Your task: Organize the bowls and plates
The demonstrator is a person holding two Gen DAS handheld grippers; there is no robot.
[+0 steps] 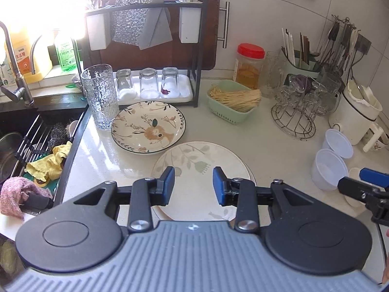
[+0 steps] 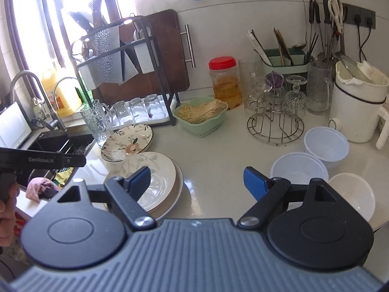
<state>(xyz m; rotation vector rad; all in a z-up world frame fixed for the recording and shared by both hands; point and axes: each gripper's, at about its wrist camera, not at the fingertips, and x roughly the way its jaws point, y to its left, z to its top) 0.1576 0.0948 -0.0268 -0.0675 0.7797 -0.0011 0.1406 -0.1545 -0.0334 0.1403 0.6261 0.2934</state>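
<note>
Your right gripper point(image 2: 197, 182) stands released, nothing between its pads; your left gripper point(image 1: 193, 185) hovers half-parted and empty over the leaf plate point(image 1: 199, 160), which sits on another plate near the counter's front edge. Close carelessly and you could lift only the top one, or scrape it off toward the sink point(image 1: 14, 150). The rabbit plate point(image 1: 148, 127) lies just behind, empty. Both plastic bowls point(image 2: 299, 168) at the counter's right look empty; the green basket point(image 2: 201, 116) holds sticks
</note>
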